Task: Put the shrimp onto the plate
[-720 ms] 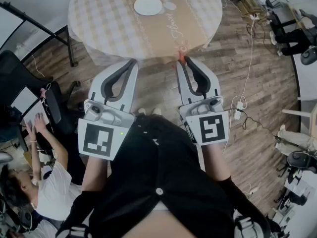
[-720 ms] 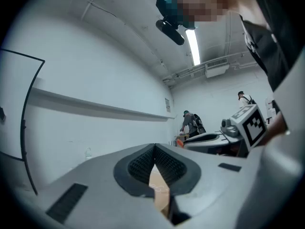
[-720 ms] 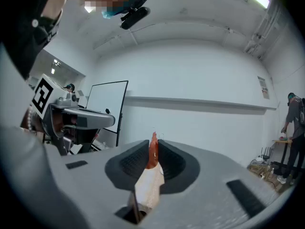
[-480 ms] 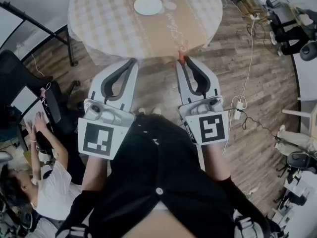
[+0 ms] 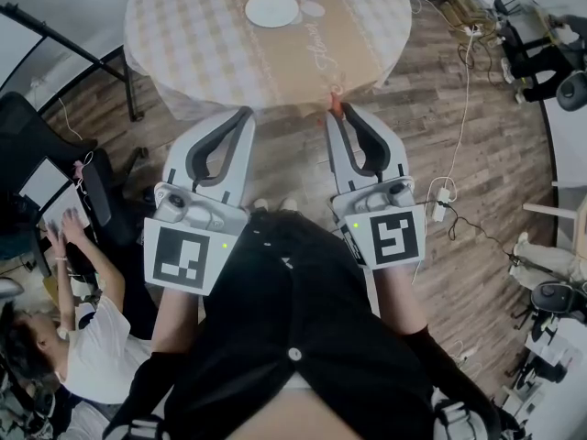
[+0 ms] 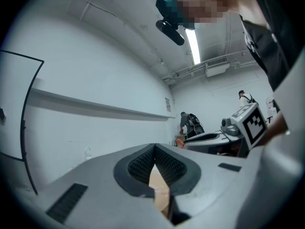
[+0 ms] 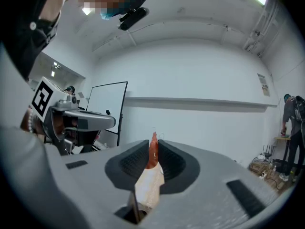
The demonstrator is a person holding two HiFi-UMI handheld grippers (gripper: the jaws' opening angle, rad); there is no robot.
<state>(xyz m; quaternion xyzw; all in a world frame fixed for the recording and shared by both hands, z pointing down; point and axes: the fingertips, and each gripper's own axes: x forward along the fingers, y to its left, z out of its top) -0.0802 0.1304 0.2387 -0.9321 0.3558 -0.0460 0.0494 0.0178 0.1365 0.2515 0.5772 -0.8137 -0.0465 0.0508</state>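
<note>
Between the ribbed grey jaws of the right gripper point(image 7: 153, 148), pinched tight, sits the shiny orange shrimp point(image 7: 152, 157). The left gripper point(image 6: 155, 149) has its jaws touching and holds nothing. Well apart, the round white plate point(image 5: 272, 9) lies on a checked tablecloth point(image 5: 183, 35).

Left gripper point(image 5: 246, 114), right gripper point(image 5: 336, 114): light grey shells, black ribbed jaw pads. White marker cubes, black square patterns. Green LED point(image 5: 224, 245) at 2 o'clock of left cube point(image 5: 186, 258), 10 o'clock of right cube point(image 5: 394, 237). Black sleeved top point(image 5: 293, 310), pale round button point(image 5: 294, 354).
</note>
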